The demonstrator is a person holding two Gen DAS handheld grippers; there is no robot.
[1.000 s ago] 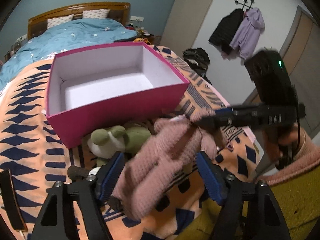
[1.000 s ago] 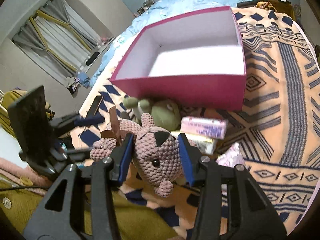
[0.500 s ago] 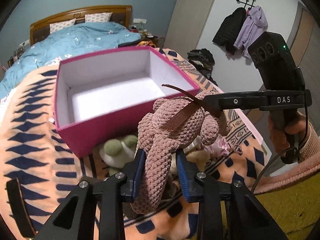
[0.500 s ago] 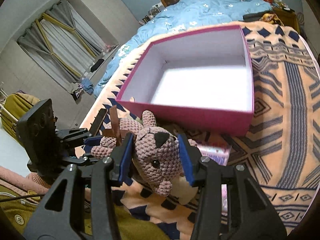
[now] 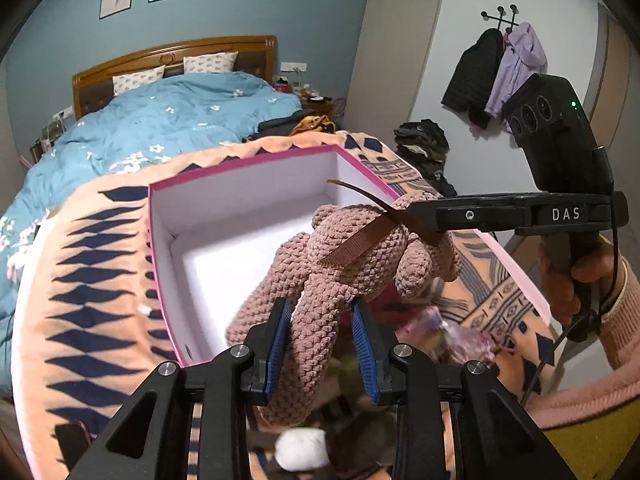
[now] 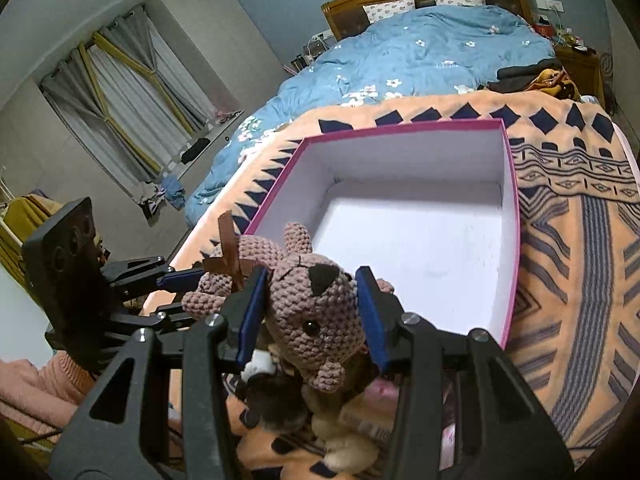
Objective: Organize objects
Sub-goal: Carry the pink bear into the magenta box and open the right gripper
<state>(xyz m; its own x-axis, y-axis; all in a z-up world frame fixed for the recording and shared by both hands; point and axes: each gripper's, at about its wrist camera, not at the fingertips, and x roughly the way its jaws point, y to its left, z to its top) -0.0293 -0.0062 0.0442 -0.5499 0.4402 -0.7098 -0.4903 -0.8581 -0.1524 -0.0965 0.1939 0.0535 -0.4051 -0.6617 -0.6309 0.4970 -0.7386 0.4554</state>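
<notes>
Both hand-held grippers grasp one crocheted pink plush toy (image 5: pixel 352 256) and hold it in the air above the near edge of the bed, just at the near wall of the pink box (image 6: pixel 510 240).

The left hand-held gripper (image 5: pixel 322 348) is clenched on a leg of the toy; its blue pads (image 5: pixel 278 344) press the knitted leg from both sides. Its jaws have just been closing, with the leg between them. The right hand-held gripper (image 6: pixel 312 312) grasps the toy's head, which has a black eye and a dark ear patch, with one blue pad on each side. A brown ribbon (image 5: pixel 360 240) is tied around the toy's neck.

The pink box stands open on the orange blanket with dark blue diamonds (image 6: pixel 580 264), which covers the near part of the bed. Its inside is white and I see nothing in it. The toy's body hangs partly over the box's near rim in the left wrist view.

Under the toy, on the blanket near the bed's near edge, lie other small things: a beige plush (image 6: pixel 344 440), a dark plush (image 6: pixel 276 404) and a pink packet (image 5: pixel 460 340), all blurred. A hand in a pink sleeve (image 5: pixel 580 292) holds the right gripper's handle.
</notes>
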